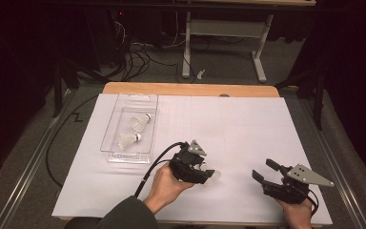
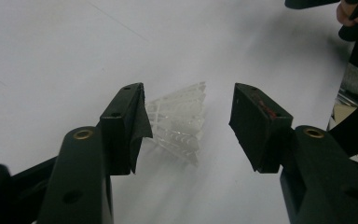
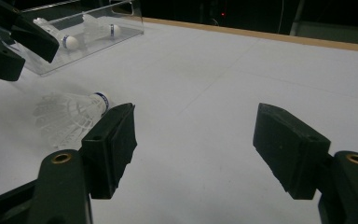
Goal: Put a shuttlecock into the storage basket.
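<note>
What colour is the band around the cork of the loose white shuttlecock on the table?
Blue, on the loose white shuttlecock; it shows best in the right gripper view.

Right tool jaws apart; shuttlecock lying left, clear tray behind

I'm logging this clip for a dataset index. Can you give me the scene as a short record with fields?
surface: white table
container: clear plastic box, far left of table
in box: two shuttlecocks
loose item: one shuttlecock lying on the table
left gripper: jaws open on either side of the loose shuttlecock, not closed on it
right gripper: jaws open, nothing between them
</note>
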Tool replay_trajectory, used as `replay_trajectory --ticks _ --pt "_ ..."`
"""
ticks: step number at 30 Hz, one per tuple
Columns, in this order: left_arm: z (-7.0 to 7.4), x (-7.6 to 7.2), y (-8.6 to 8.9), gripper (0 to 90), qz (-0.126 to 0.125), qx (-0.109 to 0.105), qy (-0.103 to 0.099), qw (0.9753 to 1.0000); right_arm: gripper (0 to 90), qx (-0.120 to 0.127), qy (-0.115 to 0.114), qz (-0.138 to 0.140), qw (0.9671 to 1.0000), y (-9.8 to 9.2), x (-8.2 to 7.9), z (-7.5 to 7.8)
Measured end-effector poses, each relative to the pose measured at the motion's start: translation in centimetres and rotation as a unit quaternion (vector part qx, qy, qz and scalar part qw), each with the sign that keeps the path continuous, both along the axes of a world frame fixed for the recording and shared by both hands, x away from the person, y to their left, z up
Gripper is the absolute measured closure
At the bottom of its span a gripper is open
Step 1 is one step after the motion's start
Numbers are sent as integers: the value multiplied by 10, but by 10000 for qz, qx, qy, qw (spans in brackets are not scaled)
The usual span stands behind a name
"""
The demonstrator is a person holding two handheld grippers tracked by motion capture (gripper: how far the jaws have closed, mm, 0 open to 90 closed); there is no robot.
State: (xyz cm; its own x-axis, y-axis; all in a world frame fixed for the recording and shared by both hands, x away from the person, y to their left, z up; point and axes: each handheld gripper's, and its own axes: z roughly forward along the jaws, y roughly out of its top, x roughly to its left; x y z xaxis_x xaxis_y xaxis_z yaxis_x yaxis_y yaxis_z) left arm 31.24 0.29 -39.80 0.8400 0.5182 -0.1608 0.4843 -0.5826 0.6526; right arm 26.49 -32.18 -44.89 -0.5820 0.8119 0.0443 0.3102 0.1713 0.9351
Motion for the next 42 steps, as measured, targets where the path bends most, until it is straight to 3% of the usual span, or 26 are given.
replay_trajectory --ticks 9,15,22,32,42 --pt "-3 -1 -5 452 -41 286 101 9995 302 -10 15 5 10000 0 0 0" --pt "-7 -1 -8 494 -59 471 123 9988 303 -19 40 9 10000 0 1 -1" --pt "-13 -3 -16 492 -85 858 131 9962 303 -19 25 21 10000 0 0 -1" --pt "-19 -2 -21 474 17 1080 44 9941 302 -17 32 31 10000 0 0 -1" --pt "-23 -2 -24 485 -12 1151 25 9934 303 -16 30 44 10000 0 0 -1"
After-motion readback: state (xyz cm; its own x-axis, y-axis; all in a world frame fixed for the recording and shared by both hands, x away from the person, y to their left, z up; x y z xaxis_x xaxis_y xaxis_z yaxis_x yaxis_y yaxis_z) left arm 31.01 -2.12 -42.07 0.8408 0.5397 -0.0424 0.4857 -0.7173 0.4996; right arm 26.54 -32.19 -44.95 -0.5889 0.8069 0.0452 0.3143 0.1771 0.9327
